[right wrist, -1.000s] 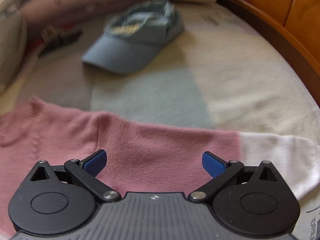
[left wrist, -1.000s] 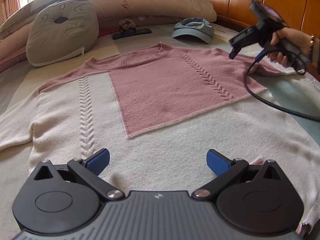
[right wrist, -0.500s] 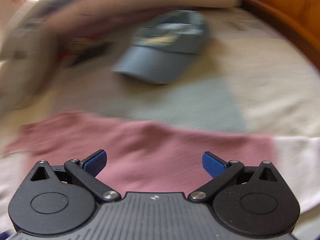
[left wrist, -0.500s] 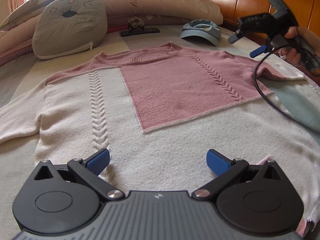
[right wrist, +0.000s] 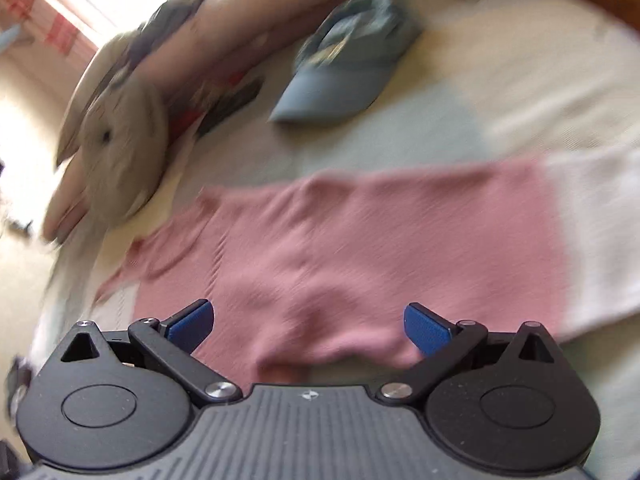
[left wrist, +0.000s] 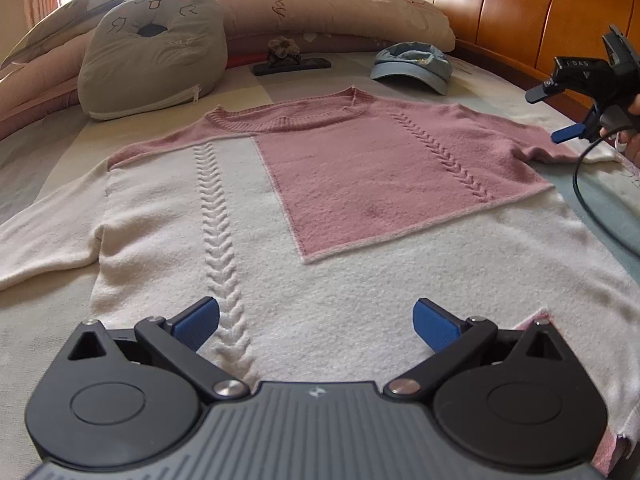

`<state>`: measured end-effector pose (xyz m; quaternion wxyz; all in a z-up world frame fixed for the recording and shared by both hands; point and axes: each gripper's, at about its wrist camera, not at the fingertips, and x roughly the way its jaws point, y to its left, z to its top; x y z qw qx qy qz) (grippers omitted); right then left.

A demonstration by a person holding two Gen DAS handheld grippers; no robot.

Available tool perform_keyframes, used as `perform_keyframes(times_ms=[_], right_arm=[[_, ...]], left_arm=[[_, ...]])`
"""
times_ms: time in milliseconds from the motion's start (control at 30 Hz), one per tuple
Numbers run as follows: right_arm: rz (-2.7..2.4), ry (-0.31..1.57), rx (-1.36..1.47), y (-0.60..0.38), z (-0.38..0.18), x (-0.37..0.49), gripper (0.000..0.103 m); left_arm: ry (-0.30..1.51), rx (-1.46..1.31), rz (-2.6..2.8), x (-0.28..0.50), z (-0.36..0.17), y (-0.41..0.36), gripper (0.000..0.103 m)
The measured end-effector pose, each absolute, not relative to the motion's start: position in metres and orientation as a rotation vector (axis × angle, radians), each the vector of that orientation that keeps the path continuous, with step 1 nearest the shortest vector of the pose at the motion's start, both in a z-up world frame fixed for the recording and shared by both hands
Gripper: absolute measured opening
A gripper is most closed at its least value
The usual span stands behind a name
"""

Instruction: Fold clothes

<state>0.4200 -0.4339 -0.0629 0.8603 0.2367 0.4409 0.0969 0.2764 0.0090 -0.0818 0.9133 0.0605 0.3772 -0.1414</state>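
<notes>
**Sweater spread flat, both grippers apart**

A pink-and-cream sweater (left wrist: 320, 184) was laid flat, front up, across the bed (left wrist: 36, 148), sleeves stretched out to either side. The left gripper (left wrist: 316, 320) was held over the cream hem with its jaws spread wide and nothing between them. The right gripper (right wrist: 308, 322) was poised above the pink sleeve, jaws likewise apart and empty. A blue cap (left wrist: 412, 65) and a grey cushion (left wrist: 154, 50) were seen beyond the neckline, near the pillows.
</notes>
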Motion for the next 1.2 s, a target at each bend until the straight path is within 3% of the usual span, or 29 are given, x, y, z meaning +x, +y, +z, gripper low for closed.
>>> perform_keyframes(times_ms=[300, 467, 533, 867, 1200], right_arm=[[0.031, 0.949, 0.341, -0.495, -0.087, 0.417, 0.103], [0.018, 0.918, 0.435, -0.539, -0.085, 0.405, 0.095], [-0.036, 0.907, 0.471, -0.544, -0.075, 0.404, 0.103], [-0.142, 0.881, 0.466, -0.584, -0.090, 0.409, 0.103], [-0.136, 0.817, 0.371, -0.573, -0.065, 0.412, 0.103]], left_arm=[[0.775, 0.168, -0.314, 0.274, -0.082, -0.004, 0.102], [0.780, 0.165, -0.301, 0.276, -0.083, -0.004, 0.102], [0.776, 0.168, -0.310, 0.276, -0.082, -0.005, 0.102], [0.791, 0.200, -0.315, 0.278, -0.085, -0.014, 0.102], [0.791, 0.201, -0.314, 0.278, -0.086, -0.018, 0.102]])
